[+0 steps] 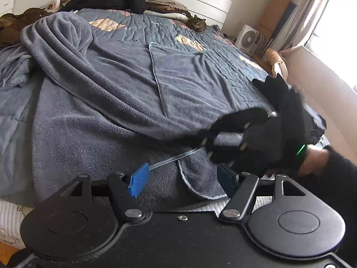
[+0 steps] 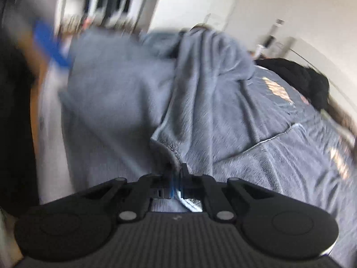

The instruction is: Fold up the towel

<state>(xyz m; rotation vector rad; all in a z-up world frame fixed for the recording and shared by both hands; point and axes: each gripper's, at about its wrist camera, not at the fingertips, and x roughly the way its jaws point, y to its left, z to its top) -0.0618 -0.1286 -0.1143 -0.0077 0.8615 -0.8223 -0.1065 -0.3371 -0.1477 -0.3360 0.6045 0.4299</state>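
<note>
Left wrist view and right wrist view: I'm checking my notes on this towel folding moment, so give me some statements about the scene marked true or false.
1. The right gripper is shut on the towel. True.
2. The left gripper is shut. False: its blue fingers stand apart, with a towel edge between them that they do not pinch.
3. A cat lies at the far end of the bed. True.
4. The towel is bright red. False: it is grey-blue.
5. A white fan stands beside the bed. True.
</note>
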